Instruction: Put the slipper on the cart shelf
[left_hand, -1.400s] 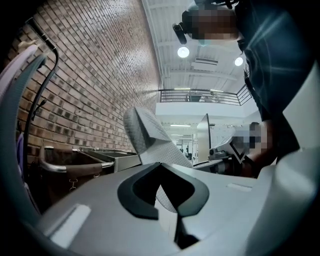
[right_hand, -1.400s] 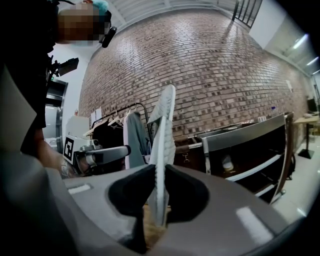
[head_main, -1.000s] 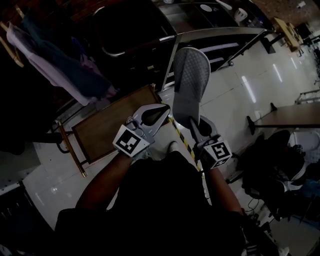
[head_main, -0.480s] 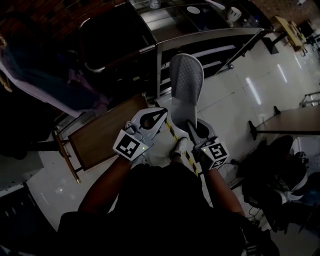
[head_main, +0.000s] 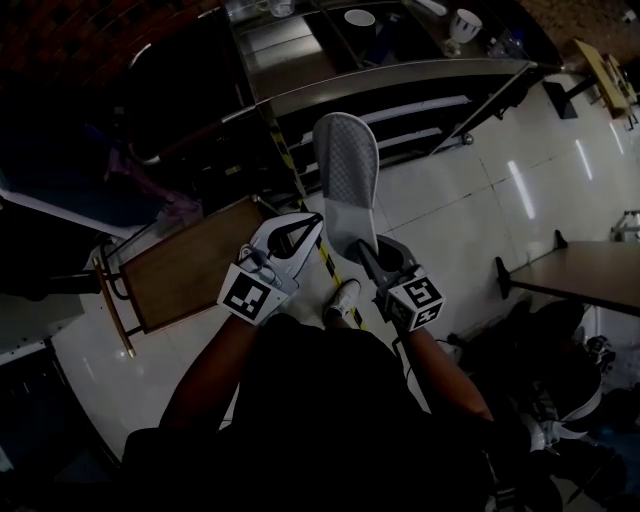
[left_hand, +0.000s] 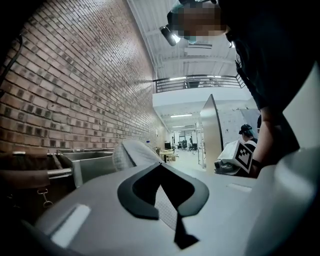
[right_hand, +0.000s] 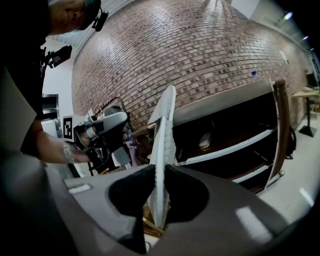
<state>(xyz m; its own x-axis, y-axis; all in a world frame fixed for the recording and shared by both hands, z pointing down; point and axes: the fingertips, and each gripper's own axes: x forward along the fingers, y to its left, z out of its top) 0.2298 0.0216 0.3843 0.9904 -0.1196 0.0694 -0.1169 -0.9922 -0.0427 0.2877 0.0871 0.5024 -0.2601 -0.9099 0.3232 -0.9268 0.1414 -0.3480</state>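
Note:
A grey slipper (head_main: 347, 185) stands on edge, sole side showing, with my right gripper (head_main: 366, 250) shut on its heel end. In the right gripper view the slipper (right_hand: 164, 145) rises edge-on between the pads of the right gripper (right_hand: 159, 175). Its toe points at the steel cart (head_main: 400, 78), whose pale lower shelves (right_hand: 227, 152) lie just beyond it. My left gripper (head_main: 316, 220) hovers beside the slipper's left side, jaws shut and holding nothing. From the left gripper (left_hand: 161, 166) view the slipper's toe (left_hand: 131, 152) shows behind the closed tips.
The cart top holds a bowl (head_main: 359, 17) and a cup (head_main: 463, 22). A low wooden trolley (head_main: 190, 265) stands at the left, with clothes (head_main: 150, 195) hanging above it. Yellow-black tape (head_main: 330, 265) runs across the tiled floor. A table (head_main: 580, 270) is at the right.
Both grippers and the slipper have moved toward the cart, which now sits closer under the slipper's toe. The slipper stays clamped in the right gripper; the left stays shut.

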